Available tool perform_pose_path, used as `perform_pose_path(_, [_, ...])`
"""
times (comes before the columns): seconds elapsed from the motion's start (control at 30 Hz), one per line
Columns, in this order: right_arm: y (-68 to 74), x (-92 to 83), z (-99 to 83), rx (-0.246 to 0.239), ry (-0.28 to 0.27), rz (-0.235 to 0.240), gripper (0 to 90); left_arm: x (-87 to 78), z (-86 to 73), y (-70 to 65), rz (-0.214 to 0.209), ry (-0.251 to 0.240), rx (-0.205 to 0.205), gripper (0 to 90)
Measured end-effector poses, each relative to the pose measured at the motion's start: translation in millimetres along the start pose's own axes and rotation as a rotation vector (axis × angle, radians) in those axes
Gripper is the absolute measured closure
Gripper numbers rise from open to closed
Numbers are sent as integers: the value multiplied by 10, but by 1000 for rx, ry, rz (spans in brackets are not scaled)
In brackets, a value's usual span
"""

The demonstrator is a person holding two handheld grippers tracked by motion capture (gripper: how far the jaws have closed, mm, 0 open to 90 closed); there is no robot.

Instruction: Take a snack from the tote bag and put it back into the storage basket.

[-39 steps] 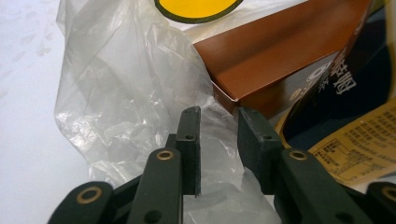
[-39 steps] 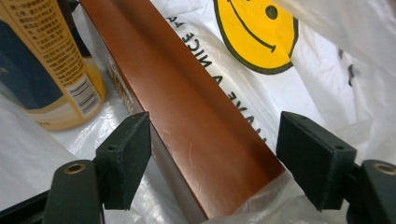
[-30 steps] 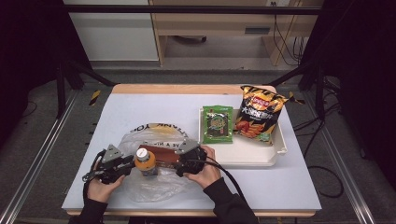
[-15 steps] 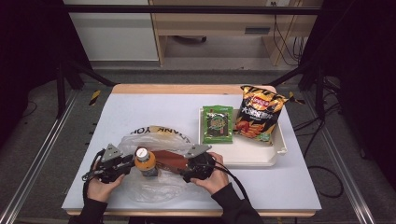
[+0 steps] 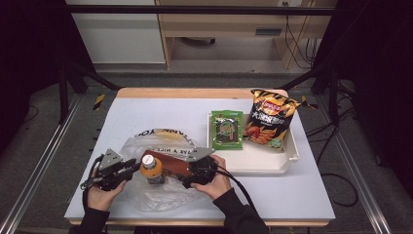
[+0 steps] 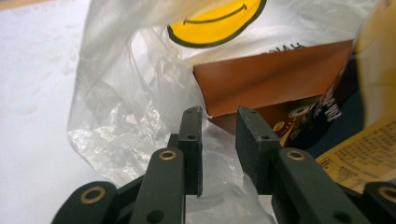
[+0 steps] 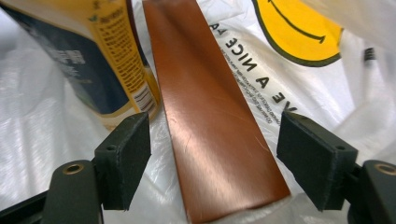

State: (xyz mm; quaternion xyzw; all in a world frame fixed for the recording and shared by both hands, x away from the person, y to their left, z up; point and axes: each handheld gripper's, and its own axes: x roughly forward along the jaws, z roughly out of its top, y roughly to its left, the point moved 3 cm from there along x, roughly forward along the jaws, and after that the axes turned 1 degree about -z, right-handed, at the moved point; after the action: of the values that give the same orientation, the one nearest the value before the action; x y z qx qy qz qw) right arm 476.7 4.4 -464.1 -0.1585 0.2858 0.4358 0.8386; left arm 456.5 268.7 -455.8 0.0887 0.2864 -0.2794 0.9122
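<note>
Left tongs point(image 5: 127, 169): jaws drawn close with a narrow gap, clenched on a fold of the clear plastic bag point(image 6: 140, 116), just left of the bottle.
Right tongs point(image 7: 212, 163): released; the jaws have just been opening and stand wide, the brown box point(image 7: 210, 121) between them with neither pad touching it.
Brown box: lies flat inside the plastic bag at the front of the tabletop point(image 5: 160, 114), running from the right tongs toward the bottle.
Bottle point(image 5: 152, 169): orange, upright in the bag, touching the box's left end, between the 2 tongs.
Plastic bag: crumpled, printed with a yellow smiley.
Tray point(image 5: 253, 163): white, to the right, holding a green packet point(image 5: 227, 129) and a chip bag point(image 5: 267, 118), well apart from the bag.
</note>
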Motion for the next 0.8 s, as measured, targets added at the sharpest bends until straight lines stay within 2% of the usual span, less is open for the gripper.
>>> perform_pose_path(0.07, [-21,56,-5,11,19,-4,260,0,-3,14,3,0,-5,712])
perform_pose_path(0.17, [-30,102,-1,2,24,-7,263,22,-30,41,6,10,-14,715])
perform_pose_path(0.23, [-25,128,9,5,31,12,278,39,-46,54,7,20,-17,717])
perform_pose_path(0.33, [-26,184,12,3,52,15,299,50,-54,54,8,25,-16,719])
perform_pose_path(0.43, [-20,230,-16,-21,81,24,332,57,-60,66,7,26,-17,728])
perform_pose_path(0.57, [-7,209,-11,-20,86,47,423,65,-67,74,10,29,-20,741])
perform_pose_path(0.8, [9,161,-15,-21,94,27,434,34,7,104,29,-2,-13,761])
